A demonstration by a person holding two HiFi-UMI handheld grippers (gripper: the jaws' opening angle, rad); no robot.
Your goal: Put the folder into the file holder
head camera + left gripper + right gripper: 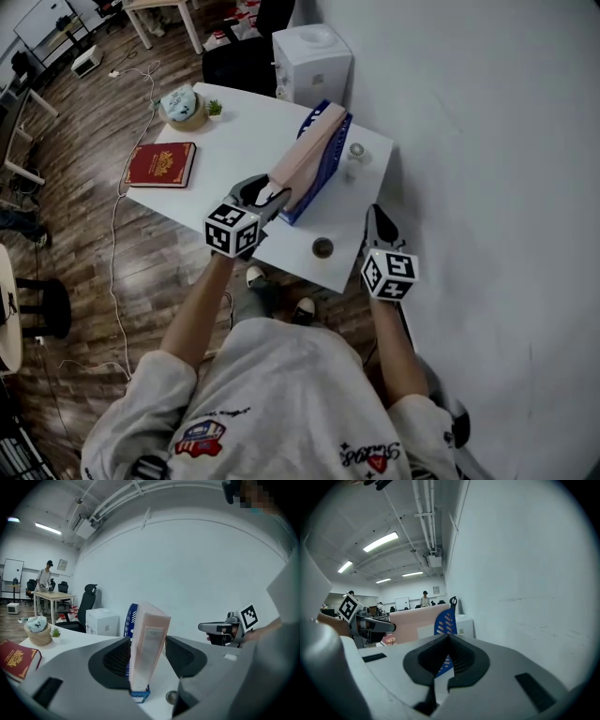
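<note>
The pink folder (305, 155) stands tilted in the blue file holder (325, 178) on the white table (239, 141). My left gripper (265, 194) is at the folder's near end. In the left gripper view its jaws stand wide, one on each side of the folder (147, 644), with a gap at the right pad, and the blue holder (131, 617) shows behind. My right gripper (378, 221) hovers by the table's right front edge, apart from the holder. Its jaws are shut with nothing between them, and past them I see the folder (410, 625) and the holder (445, 619).
A red book (161, 164) lies at the table's left. A basket with a plush toy (183, 106) and a small plant (215, 109) sit at the far left corner. A small dark round object (322, 247) and a small clear bottle (355, 156) flank the holder. A white box (312, 58) stands behind the table.
</note>
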